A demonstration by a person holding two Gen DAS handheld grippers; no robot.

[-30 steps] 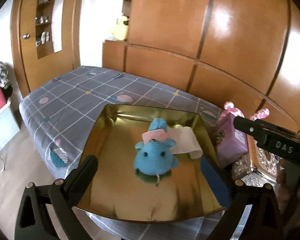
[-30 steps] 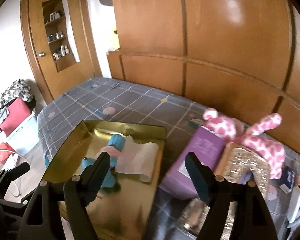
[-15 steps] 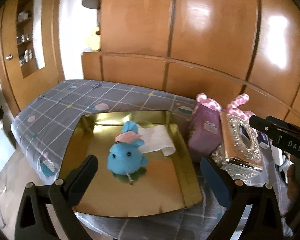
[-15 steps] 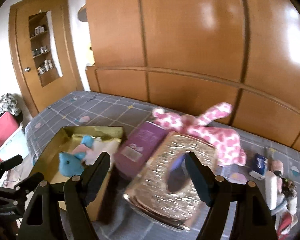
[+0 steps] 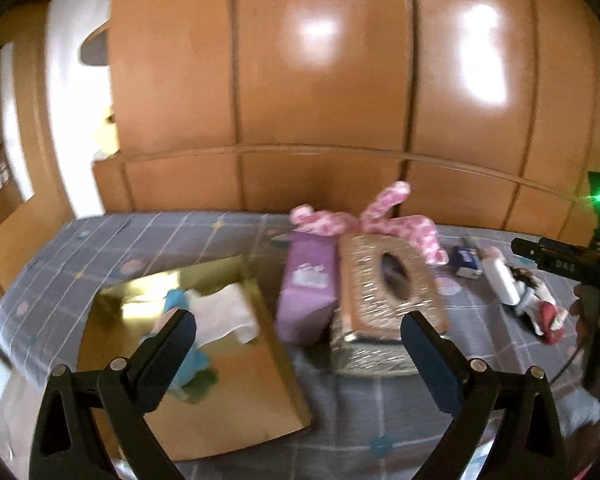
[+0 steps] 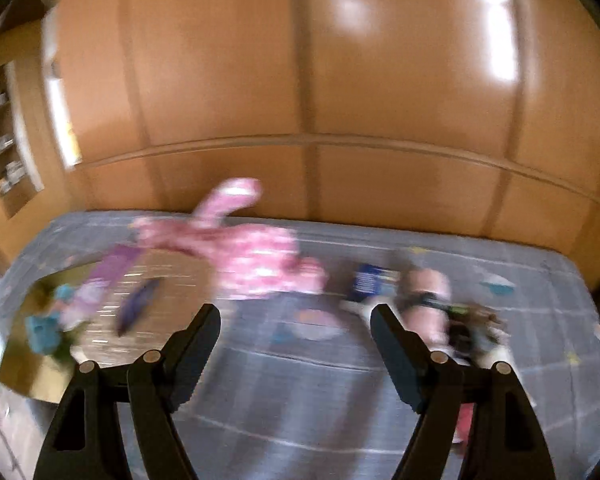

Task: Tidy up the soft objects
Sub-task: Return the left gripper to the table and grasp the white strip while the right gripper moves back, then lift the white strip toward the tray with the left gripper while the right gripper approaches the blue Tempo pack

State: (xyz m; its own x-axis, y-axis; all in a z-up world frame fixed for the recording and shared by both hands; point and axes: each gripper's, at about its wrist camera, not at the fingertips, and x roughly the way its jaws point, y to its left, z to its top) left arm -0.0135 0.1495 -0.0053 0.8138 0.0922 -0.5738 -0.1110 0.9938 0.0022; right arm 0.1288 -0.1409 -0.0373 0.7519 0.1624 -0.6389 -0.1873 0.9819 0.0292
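Left wrist view: in front of you stands the wooden wardrobe wall (image 5: 320, 80), and below it the bed (image 5: 172, 236) under its grey checked sheet. On the sheet, toward the left, lies the gold tray (image 5: 236, 384); the blue plush toy (image 5: 180, 300) sits inside it, partly hidden by your left finger, with a folded white cloth (image 5: 228, 314) just beside it, also in the tray. Right of the tray stands the silver tissue box (image 5: 384, 300), touching the purple pack (image 5: 308, 284) on its left. The pink spotted plush (image 5: 384, 216) lies behind those two, against the wardrobe side of the bed. Farther right lie a small blue packet (image 5: 466, 262), a white bottle (image 5: 500, 276) and a doll (image 5: 540, 304), close together.

Your left gripper (image 5: 300, 340) has its fingers spread wide, nothing between them. At the right edge, part of your right gripper's body shows.

In the right wrist view, heavily blurred, your right gripper (image 6: 296, 330) also has its fingers well apart and empty, above bare sheet. The pink spotted plush (image 6: 252, 256) lies ahead and left of them, the tray with the blue toy (image 6: 40, 332) at far left, the small items ahead of the right finger.
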